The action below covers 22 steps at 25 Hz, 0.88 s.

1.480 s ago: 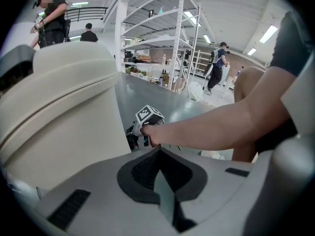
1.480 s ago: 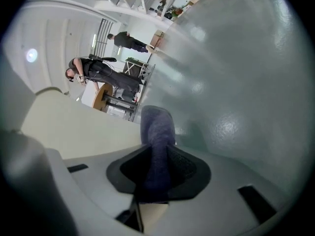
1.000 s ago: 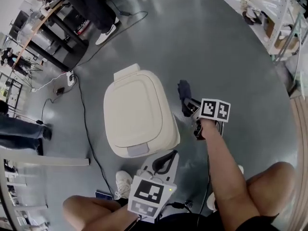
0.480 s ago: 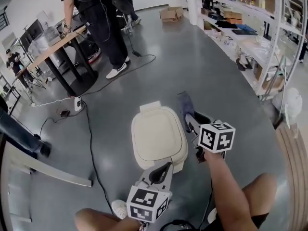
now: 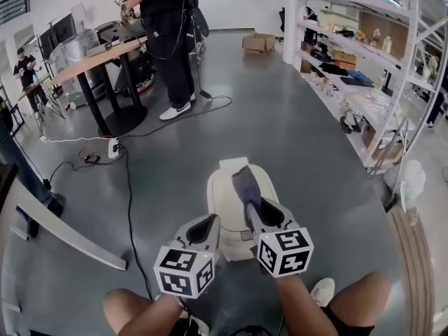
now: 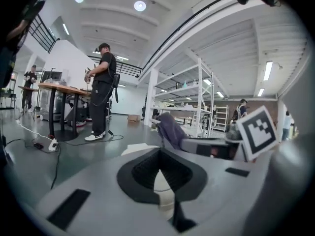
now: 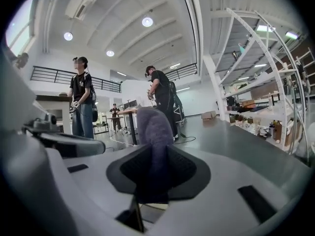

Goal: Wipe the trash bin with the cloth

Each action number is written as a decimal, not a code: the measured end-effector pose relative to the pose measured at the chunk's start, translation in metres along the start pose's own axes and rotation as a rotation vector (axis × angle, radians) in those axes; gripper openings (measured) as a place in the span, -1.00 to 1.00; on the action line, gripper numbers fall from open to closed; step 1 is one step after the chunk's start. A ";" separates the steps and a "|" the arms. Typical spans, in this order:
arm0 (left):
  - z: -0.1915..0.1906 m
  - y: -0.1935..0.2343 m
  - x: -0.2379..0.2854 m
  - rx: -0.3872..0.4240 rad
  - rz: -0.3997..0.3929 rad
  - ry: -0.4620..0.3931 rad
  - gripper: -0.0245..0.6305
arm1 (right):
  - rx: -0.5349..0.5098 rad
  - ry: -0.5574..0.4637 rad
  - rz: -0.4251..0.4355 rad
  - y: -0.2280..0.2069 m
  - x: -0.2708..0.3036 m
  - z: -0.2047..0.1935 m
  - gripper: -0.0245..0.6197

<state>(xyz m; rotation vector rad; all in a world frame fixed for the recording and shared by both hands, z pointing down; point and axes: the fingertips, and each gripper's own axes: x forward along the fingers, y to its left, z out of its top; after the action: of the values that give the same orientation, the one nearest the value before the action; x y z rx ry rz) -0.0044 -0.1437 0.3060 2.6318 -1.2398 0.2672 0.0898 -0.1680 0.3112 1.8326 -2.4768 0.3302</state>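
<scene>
A cream trash bin (image 5: 222,203) with a closed lid stands on the grey floor just in front of me. My right gripper (image 5: 253,206) is over the bin's right half, shut on a grey-blue cloth (image 5: 245,183). The cloth sticks up from between the jaws in the right gripper view (image 7: 153,132). Close beside it on the left, my left gripper (image 5: 208,221) is held level over the bin's near edge, its jaws together with nothing between them. In the left gripper view, part of the cream bin lid (image 6: 139,149) shows beyond the jaws, and the cloth (image 6: 170,131) shows to the right.
A person (image 5: 168,33) stands at a table (image 5: 98,51) at the far left. Black and white cables (image 5: 128,180) and a power strip (image 5: 112,148) lie on the floor left of the bin. Metal shelving (image 5: 364,68) lines the right side. A white beam (image 5: 66,233) lies at the left.
The head view has tilted up to take in more of the room. My right gripper has carried the cloth from the bin's right side to above its lid. The left gripper has risen beside it.
</scene>
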 end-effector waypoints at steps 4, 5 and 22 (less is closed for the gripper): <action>-0.007 0.038 -0.011 -0.016 0.034 0.011 -0.93 | 0.006 0.002 -0.038 0.023 -0.012 -0.012 -0.62; -0.011 0.045 -0.014 -0.025 0.038 0.018 -0.93 | 0.013 0.001 -0.046 0.029 -0.014 -0.014 -0.62; -0.055 0.107 -0.070 -0.020 0.089 0.051 -0.93 | 0.041 -0.017 -0.069 0.129 0.005 -0.054 -0.62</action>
<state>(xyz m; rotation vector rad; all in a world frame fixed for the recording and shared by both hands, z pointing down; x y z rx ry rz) -0.1353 -0.1432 0.3540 2.5404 -1.3379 0.3332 -0.0394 -0.1262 0.3462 1.9391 -2.4289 0.3657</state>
